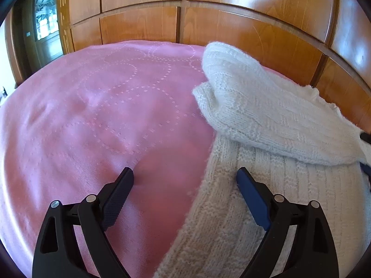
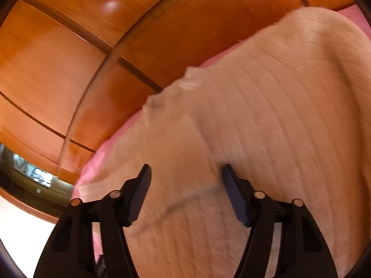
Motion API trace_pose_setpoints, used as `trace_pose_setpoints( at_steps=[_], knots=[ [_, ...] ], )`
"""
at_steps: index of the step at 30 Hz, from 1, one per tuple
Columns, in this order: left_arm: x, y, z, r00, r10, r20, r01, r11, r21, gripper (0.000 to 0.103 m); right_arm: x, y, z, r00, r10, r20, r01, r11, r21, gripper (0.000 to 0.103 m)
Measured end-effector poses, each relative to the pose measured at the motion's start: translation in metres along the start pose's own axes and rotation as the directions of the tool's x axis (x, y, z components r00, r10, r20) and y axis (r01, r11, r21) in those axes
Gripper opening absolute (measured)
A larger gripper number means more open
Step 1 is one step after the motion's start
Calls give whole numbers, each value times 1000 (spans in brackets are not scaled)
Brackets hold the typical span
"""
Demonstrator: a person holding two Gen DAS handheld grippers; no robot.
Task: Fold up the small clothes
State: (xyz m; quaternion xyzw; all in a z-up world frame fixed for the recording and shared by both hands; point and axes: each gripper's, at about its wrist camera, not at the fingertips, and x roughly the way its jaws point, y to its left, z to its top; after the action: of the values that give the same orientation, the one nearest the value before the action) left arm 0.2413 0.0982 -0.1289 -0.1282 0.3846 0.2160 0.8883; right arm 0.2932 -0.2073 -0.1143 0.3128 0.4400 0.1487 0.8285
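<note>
Straddling the sweater's edge, left gripper (image 1: 185, 176) gapes wide and empty.
Right gripper (image 2: 186, 170), narrower and empty over the white knit sweater (image 1: 266, 120), may snag the loose folded sleeve.

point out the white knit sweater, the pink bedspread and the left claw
white knit sweater (image 1: 266, 113): left wrist view, on the folded-over sleeve
pink bedspread (image 1: 92, 115): left wrist view, on a bare stitched patch
left claw (image 1: 185, 173): left wrist view, midway between its fingertips

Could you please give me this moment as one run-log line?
left gripper: jaws open, straddling sweater edge | right gripper: jaws open over sweater | pink bedspread
</note>
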Motion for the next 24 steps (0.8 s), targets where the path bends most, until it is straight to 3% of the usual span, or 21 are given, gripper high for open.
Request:
trace_pose_setpoints(
  at_steps=[1,3,7,9,11,14,18,20,22,24],
  knots=[
    [0,1,0,1000,-2,1,2,1000,-2,89,3,6,4,1000,17,-16,-17,1000,-14,24],
    [0,2,0,1000,-6,1,6,1000,-6,89,3,22,13,1000,-6,-11,5,995,-95,6],
    [-1,3,-1,1000,-8,3,8,1000,-8,89,-30,29,22,985,-28,168,55,986,-156,6],
    [0,3,-1,1000,-6,4,6,1000,-6,89,-35,11,26,965,-129,228,157,981,-110,6],
    [-1,2,-2,1000,-3,6,3,1000,-5,89,-27,-16,24,957,-218,190,232,971,-56,6],
    [0,2,-2,1000,-1,6,1,1000,-3,89,-17,-40,12,962,-227,154,238,970,-50,9],
    [0,1,-2,1000,-2,3,2,1000,-3,89,-17,-37,3,953,-232,194,251,965,-80,20],
    [1,1,-2,1000,-5,-1,5,1000,-4,89,-19,-30,-2,941,-276,196,302,946,-117,34],
    [1,1,-1,1000,-6,-1,6,1000,-5,89,-24,-15,-10,908,-350,229,393,901,-183,75],
    [2,1,-1,1000,-5,-1,5,1000,-5,89,-38,-6,-22,867,-412,281,475,853,-216,89]
  ],
)
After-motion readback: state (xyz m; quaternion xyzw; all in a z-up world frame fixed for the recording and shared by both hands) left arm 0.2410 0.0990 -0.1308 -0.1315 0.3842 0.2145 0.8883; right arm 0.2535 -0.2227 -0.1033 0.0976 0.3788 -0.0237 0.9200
